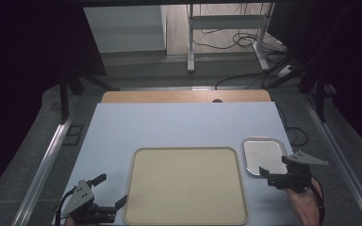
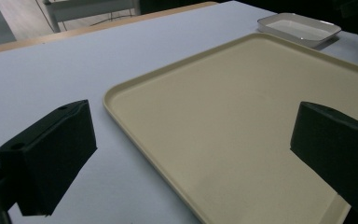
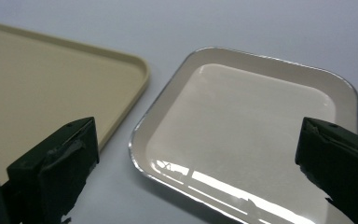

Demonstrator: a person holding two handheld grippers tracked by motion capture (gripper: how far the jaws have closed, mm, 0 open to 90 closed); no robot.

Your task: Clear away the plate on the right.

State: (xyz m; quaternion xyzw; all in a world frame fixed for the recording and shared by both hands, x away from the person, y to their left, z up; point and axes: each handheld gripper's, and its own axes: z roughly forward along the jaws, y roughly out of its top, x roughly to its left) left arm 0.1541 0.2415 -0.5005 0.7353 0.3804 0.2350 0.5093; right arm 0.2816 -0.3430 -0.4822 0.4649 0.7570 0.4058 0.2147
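Beige tray, white dish with silvery rim, pale blue tabletop

Matt beige plastic tray; glossy white dish.

Lab setting, dark curtains, floor cables, desk frame

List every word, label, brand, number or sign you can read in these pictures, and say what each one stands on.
None: no readable text anywhere.
The beige tray is plain.
The white dish is plain, with only glare on it.
The left gripper and right gripper bear no legible marks.
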